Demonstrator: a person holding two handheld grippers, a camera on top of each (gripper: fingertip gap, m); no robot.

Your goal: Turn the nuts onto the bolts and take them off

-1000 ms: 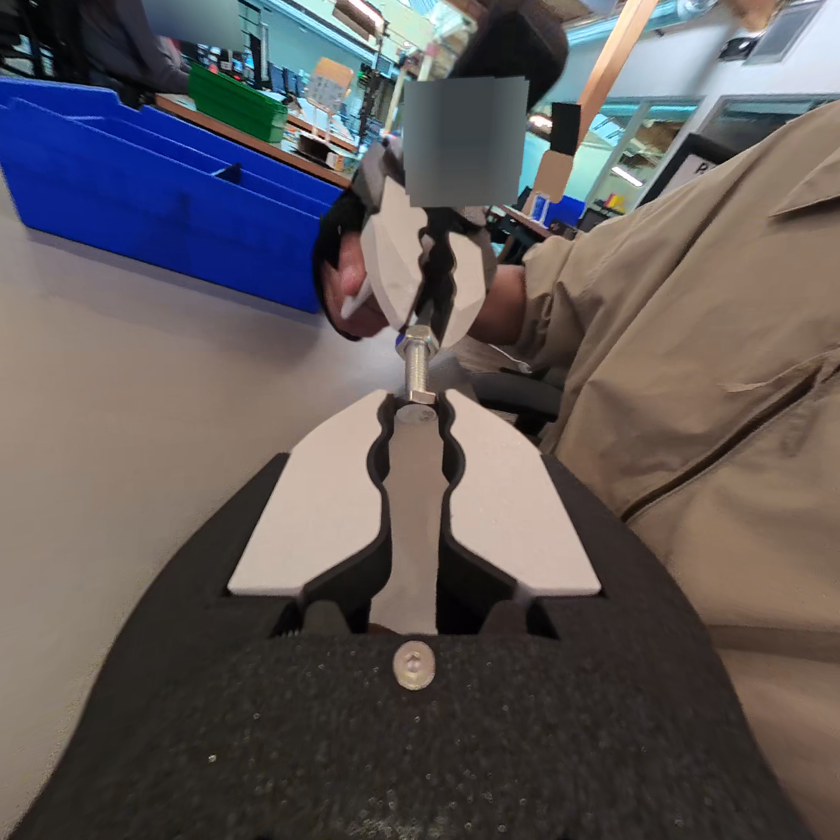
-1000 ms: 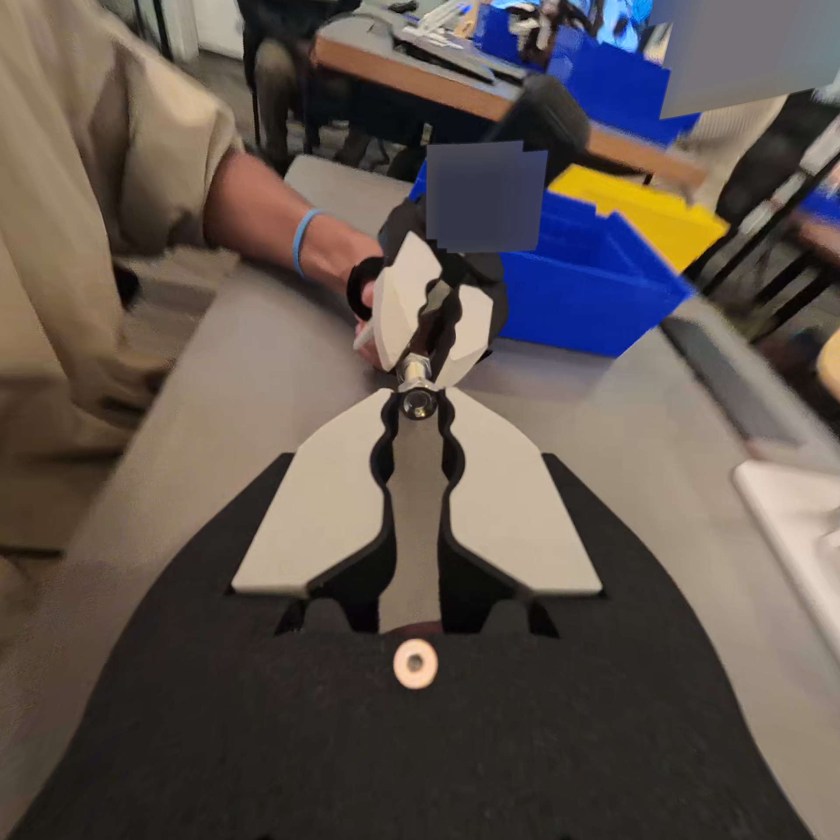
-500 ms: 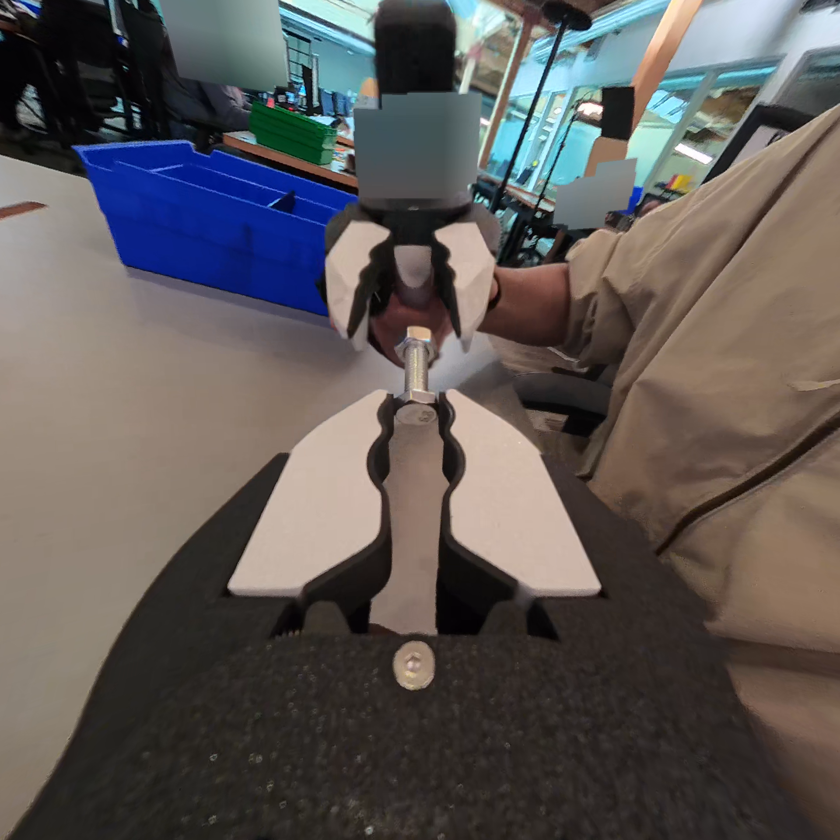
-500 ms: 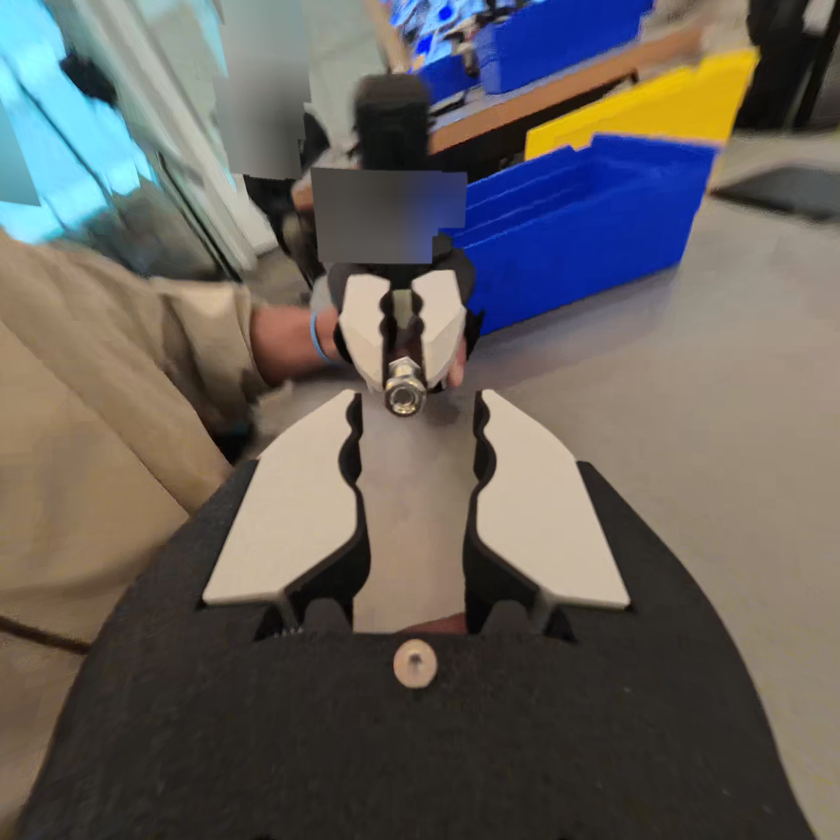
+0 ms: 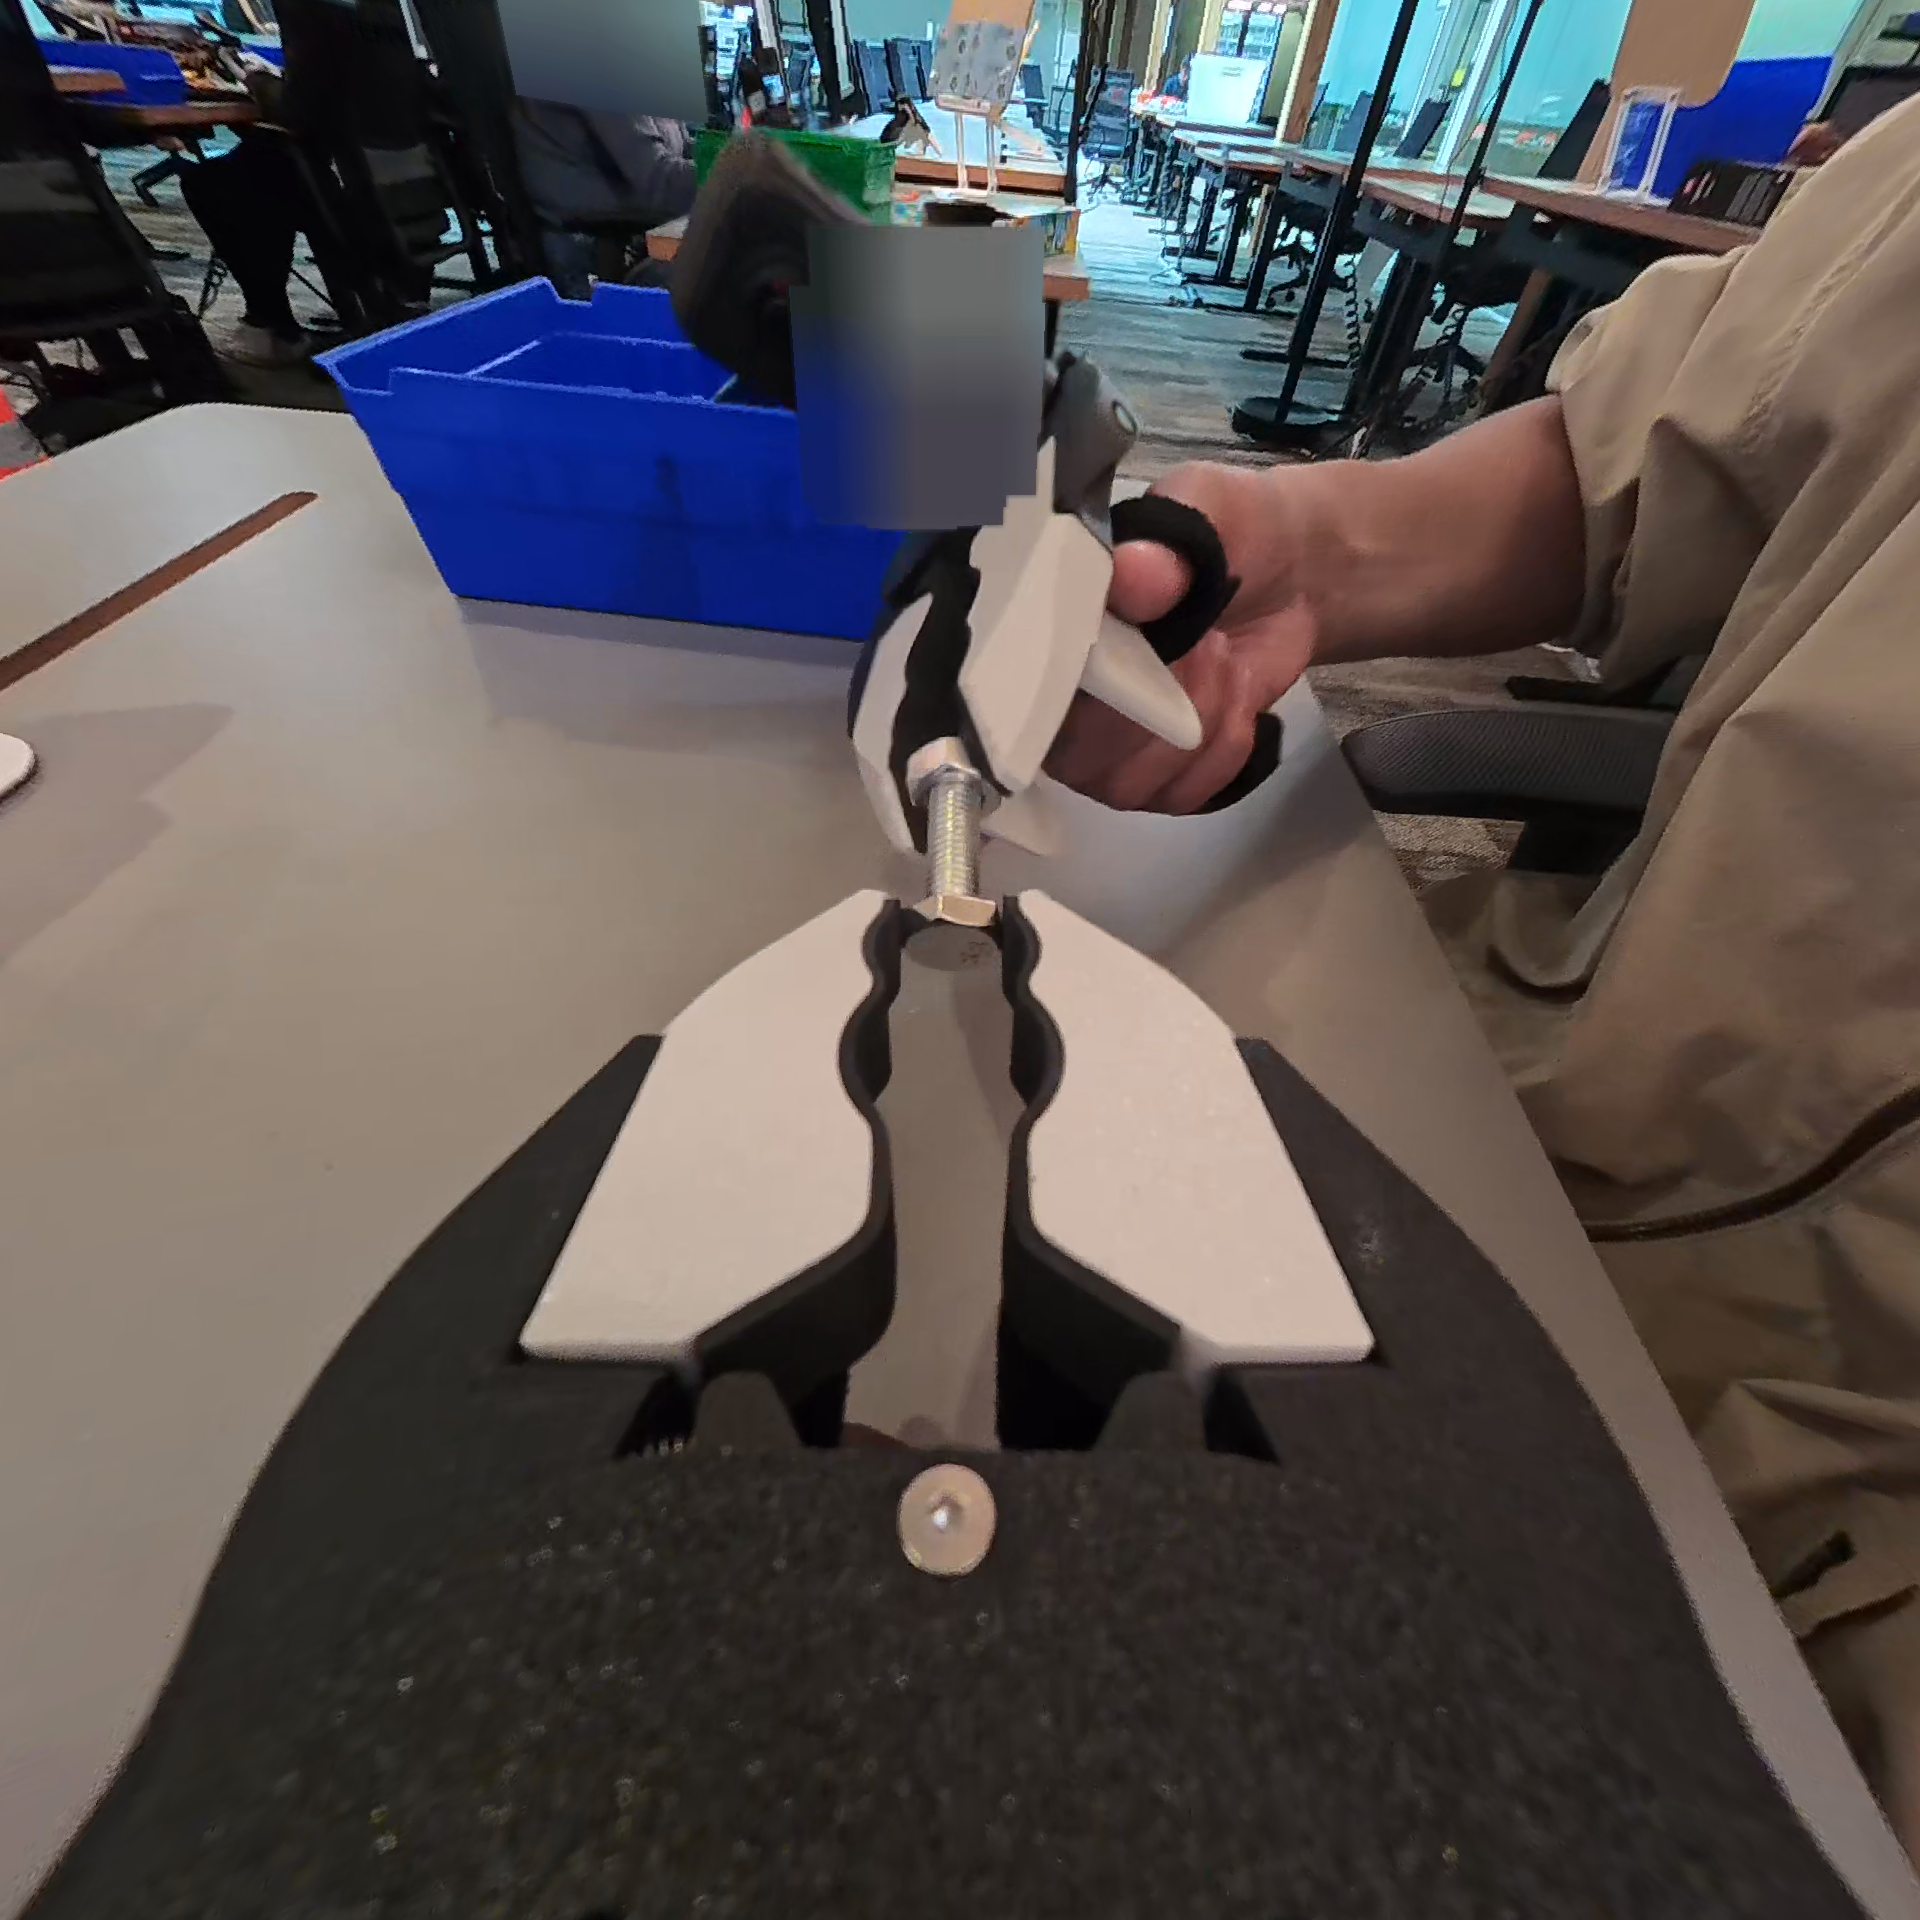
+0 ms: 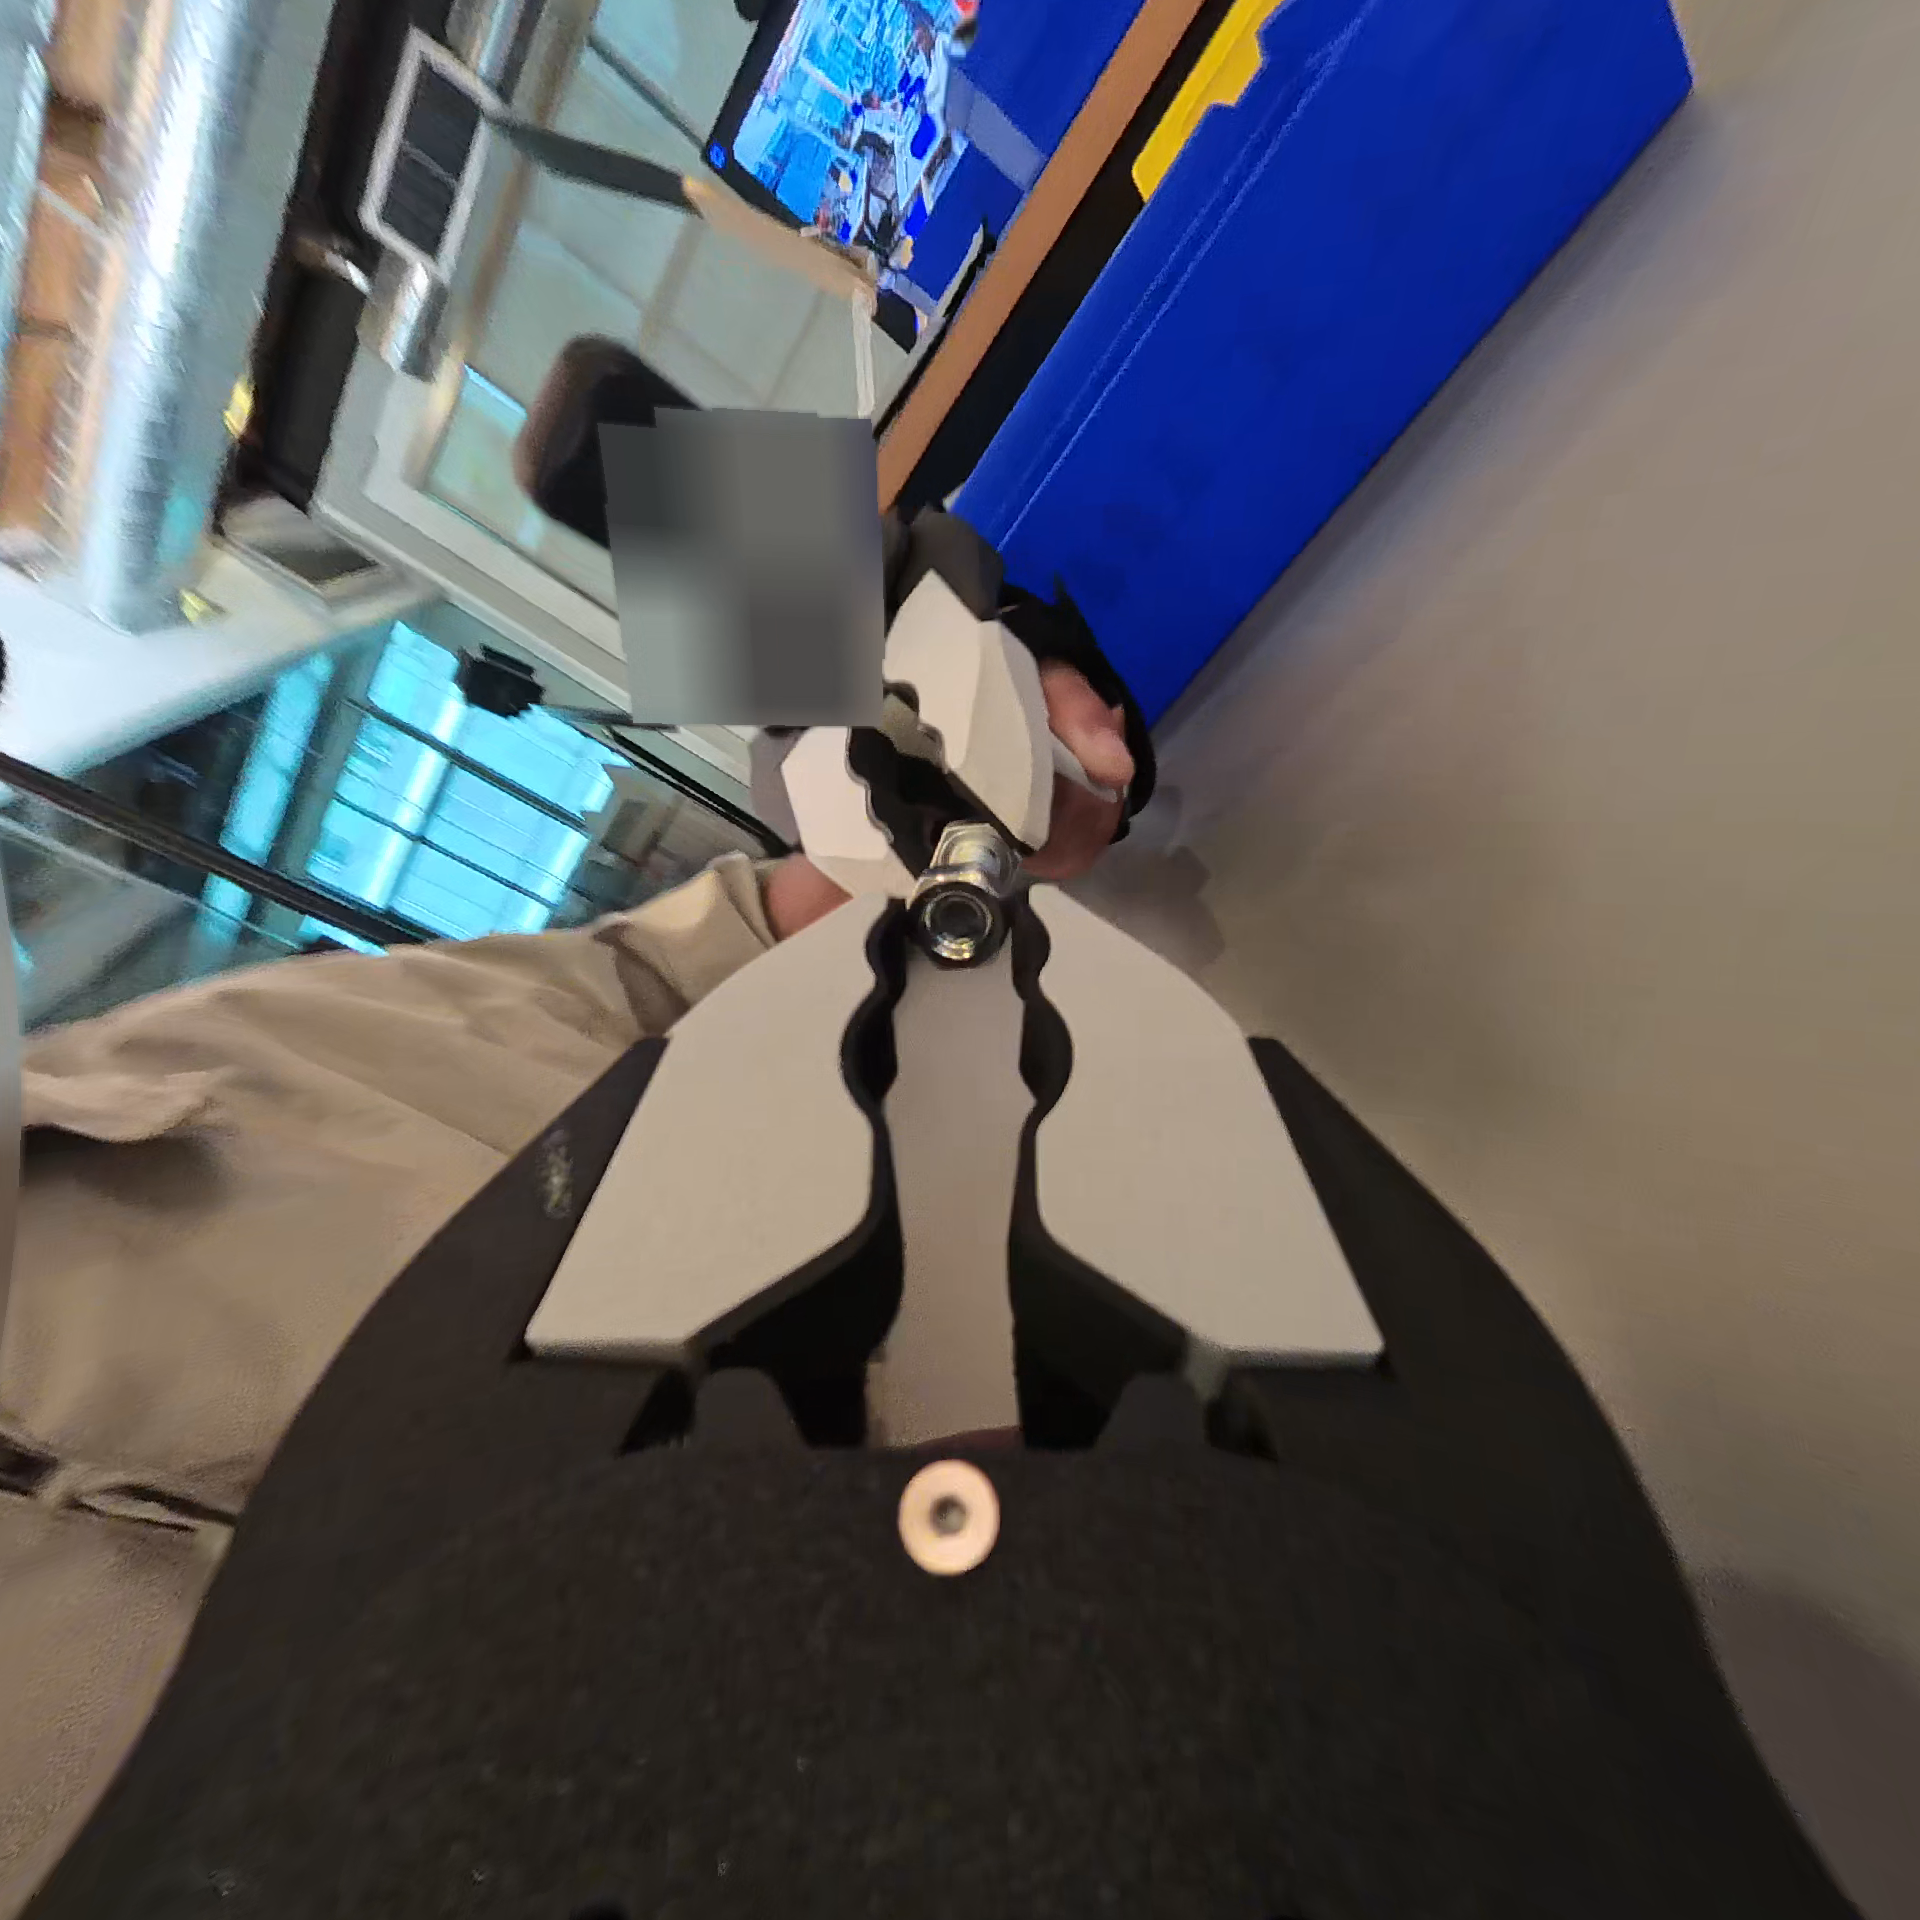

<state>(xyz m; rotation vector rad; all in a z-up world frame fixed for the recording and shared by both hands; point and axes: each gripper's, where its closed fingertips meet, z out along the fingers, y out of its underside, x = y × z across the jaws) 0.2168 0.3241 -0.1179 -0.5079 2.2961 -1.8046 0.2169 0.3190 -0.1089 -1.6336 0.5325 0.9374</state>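
Silver hex-head bolt (image 5: 954, 847), threaded shank exposed, held in the air above the grey table (image 5: 312, 883) between the two grippers. Bolt head sits pinched at the fingertips of the left gripper (image 5: 951, 920), jaws nearly closed with only the head's width between them. Hex nut (image 5: 938, 755) sits at the far end of the shank, clamped in the tips of the right gripper (image 5: 945, 774), jaws closed down onto it. In the right wrist view the nut (image 6: 958, 923) faces the camera end-on with its dark threaded bore showing, right gripper (image 6: 956, 925) tips tight on either side; the left gripper (image 6: 935, 790) is just beyond it, tilted. Blue plastic bin (image 5: 623, 499) stands on the table behind the bolt, well apart from it; nothing blocks the bolt or the nut. A yellow bin (image 6: 1195, 135) shows past the blue one in the right wrist view. Person's hand (image 5: 1226, 665) with a black strap grips the right gripper handle, beige jacket sleeve (image 5: 1714, 520) to the right of the bolt. Right wrist view is rolled steeply sideways, with the table running up the right edge.
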